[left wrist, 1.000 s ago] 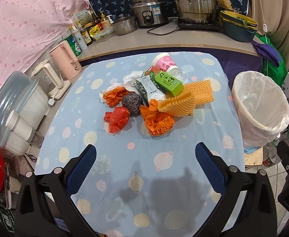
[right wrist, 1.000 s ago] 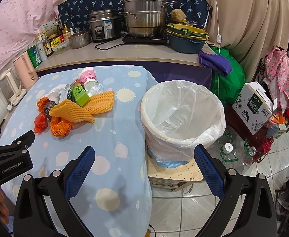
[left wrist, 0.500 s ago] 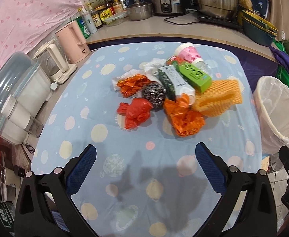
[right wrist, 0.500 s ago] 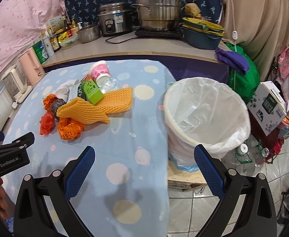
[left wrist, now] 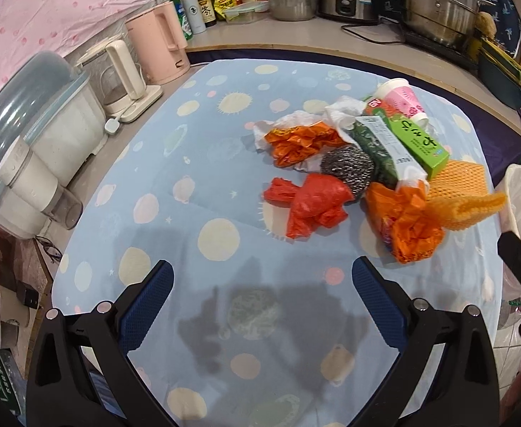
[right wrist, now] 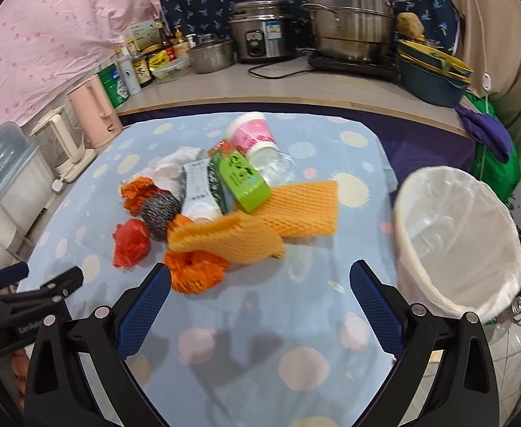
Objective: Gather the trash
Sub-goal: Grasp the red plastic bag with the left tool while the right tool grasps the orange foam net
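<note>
A heap of trash lies on the blue spotted tablecloth (left wrist: 207, 149): a red plastic bag (left wrist: 313, 203), a steel scourer (left wrist: 349, 169), crumpled orange wrappers (left wrist: 408, 226), orange foam netting (right wrist: 288, 210), a green carton (right wrist: 244, 178) and a pink paper cup (right wrist: 255, 135). The white-lined bin (right wrist: 456, 238) stands off the table's right edge. My left gripper (left wrist: 262, 284) is open and empty, short of the red bag. My right gripper (right wrist: 260, 283) is open and empty, just in front of the orange wrappers (right wrist: 196, 270) and folded netting.
Along the left edge stand a pink kettle (left wrist: 157, 46), a white kettle (left wrist: 121, 74) and a lidded container (left wrist: 29, 135). The back counter (right wrist: 296, 82) holds a rice cooker (right wrist: 262, 32), steel pots, bottles and stacked bowls. The other gripper (right wrist: 18, 306) shows at lower left.
Both grippers have moved forward toward the trash heap and swung left; the heap looms larger and the bin has slid to the right in both views. Both stay open.
</note>
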